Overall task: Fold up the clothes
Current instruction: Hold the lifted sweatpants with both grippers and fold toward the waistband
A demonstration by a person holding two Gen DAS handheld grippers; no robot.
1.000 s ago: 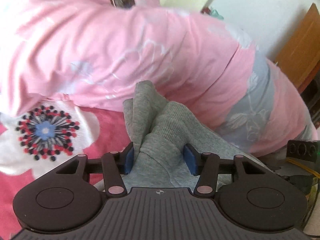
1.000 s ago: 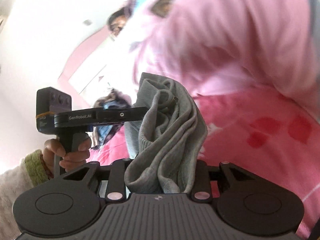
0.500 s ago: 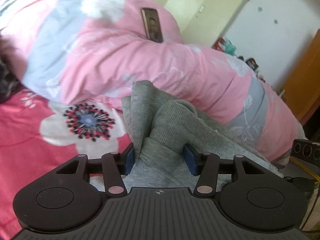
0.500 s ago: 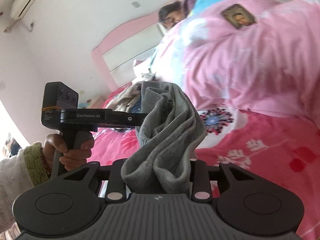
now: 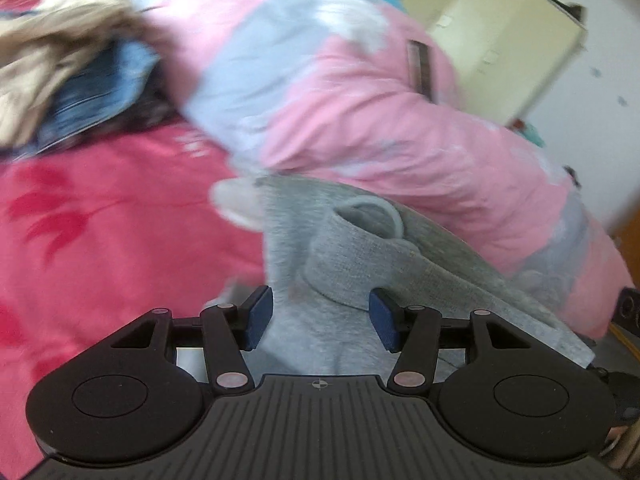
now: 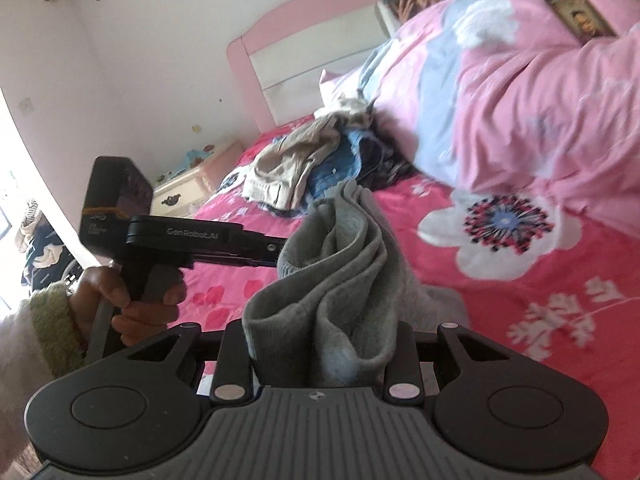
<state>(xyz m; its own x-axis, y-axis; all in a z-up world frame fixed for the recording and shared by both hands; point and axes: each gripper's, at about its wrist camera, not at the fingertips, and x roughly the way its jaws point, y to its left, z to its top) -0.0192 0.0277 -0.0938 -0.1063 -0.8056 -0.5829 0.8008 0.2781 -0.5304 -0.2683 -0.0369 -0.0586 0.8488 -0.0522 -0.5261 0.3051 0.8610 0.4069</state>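
A grey knit garment (image 6: 332,292) is bunched between the fingers of the right gripper (image 6: 320,356), which are closed tight on the thick folds, the cloth rising toward 12 o'clock in the right wrist view. In the left wrist view the left gripper (image 5: 320,316) has its blue pads (image 5: 256,316) set partway apart, with a ribbed cuff (image 5: 352,256) of the same grey garment lying between them; whether the pads actually press on the fabric cannot be told, as a gap shows at each side. At 9 o'clock in the right wrist view, a hand (image 6: 132,300) in a pale fuzzy sleeve with a green cuff (image 6: 48,328) holds the handle of the left gripper. Beyond the garment lies a pink bedsheet (image 6: 540,340) with a large flower print at 2 o'clock. Farther off, toward 12 o'clock, sits a heap of beige and blue clothes (image 6: 304,164), beside a bulky pink and pale blue quilt (image 6: 520,92) at 1 o'clock. A pink headboard (image 6: 288,44) stands against the white wall at the far end.
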